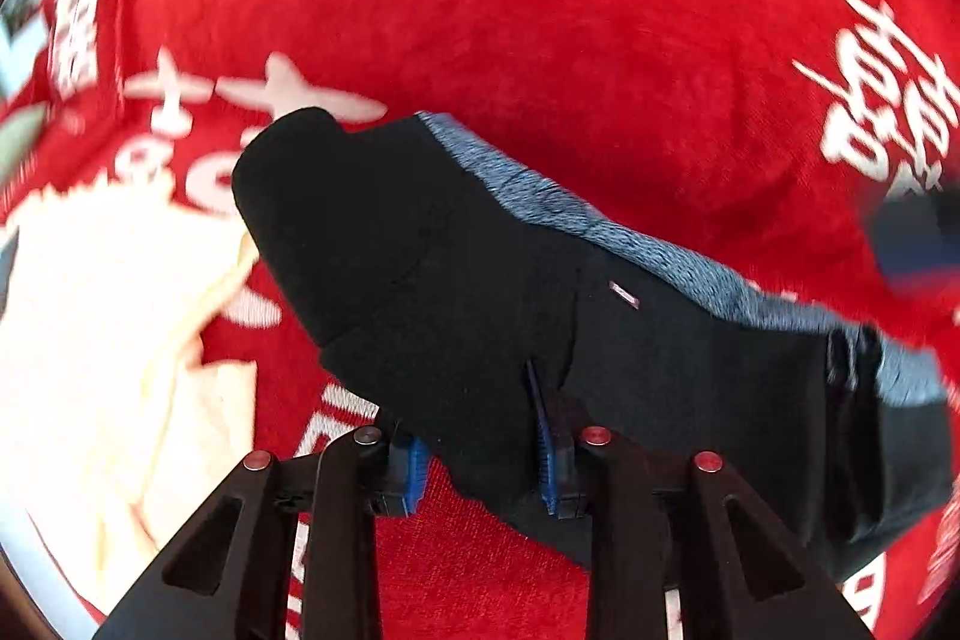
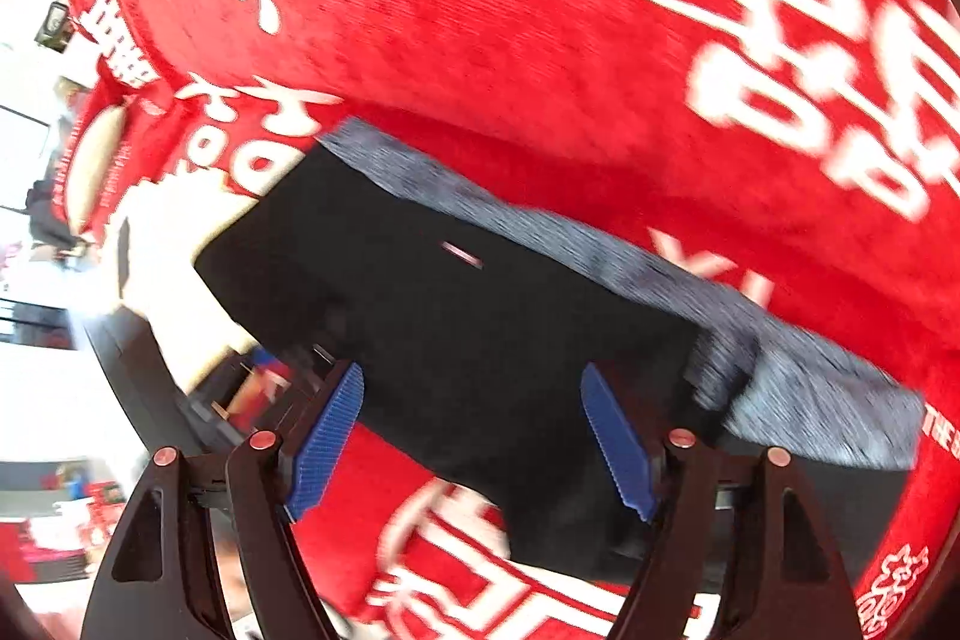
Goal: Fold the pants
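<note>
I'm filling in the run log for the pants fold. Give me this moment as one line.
task: fold pants | left claw: shut on black pants | right claw: open above pants | surface: red cloth

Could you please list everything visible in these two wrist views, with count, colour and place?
pants: one pair, black with a grey-blue heathered band along the far edge, lying across the middle of the cloth.
label: one, small, pale, on the black fabric of the pants.
red cloth: one, red with large white characters, covering the surface under everything.
cream garment: one, pale cream, crumpled on the red cloth, at the left of the left wrist view.
left gripper: one, black with blue pads, closed on a bunch of the black pants' near edge.
right gripper: one, black with blue pads, jaws wide apart over the pants, pads not pressing on the fabric.
</note>
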`<state>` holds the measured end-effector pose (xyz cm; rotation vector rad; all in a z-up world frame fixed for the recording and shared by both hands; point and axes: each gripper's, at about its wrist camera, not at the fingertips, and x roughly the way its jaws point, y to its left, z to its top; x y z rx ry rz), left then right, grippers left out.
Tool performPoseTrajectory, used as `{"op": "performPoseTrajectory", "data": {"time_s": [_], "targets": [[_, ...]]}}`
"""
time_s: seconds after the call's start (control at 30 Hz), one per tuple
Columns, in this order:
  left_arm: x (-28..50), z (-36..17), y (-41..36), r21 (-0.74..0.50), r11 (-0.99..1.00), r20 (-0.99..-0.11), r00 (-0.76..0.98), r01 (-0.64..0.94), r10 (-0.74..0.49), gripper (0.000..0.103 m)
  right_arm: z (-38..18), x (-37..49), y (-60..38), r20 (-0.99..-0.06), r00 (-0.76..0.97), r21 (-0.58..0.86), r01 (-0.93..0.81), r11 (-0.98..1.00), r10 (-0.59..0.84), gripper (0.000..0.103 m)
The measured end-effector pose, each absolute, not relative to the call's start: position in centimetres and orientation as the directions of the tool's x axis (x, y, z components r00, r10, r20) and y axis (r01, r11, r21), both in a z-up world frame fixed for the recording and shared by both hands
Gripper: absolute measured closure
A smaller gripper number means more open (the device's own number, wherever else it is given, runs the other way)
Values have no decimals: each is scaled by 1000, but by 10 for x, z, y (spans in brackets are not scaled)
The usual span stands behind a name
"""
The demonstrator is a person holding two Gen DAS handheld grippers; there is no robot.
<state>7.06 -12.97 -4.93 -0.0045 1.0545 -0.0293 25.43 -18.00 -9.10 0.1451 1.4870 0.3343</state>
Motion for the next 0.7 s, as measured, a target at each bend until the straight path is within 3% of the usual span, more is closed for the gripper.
{"op": "performPoseTrajectory", "data": {"time_s": [0.13,0.3,0.7], "targets": [[66,-46,-136,43,997,-862,507,63,5,73,-83,284,-137,-938,-4,341,-187,921,346,22],[68,-46,-142,77,995,-864,502,70,31,73,-88,312,-74,-954,-97,300,-331,895,284,20],[61,-45,-160,178,977,-845,527,117,90,73,-166,311,20,-936,-351,179,-544,820,-29,19]]}}
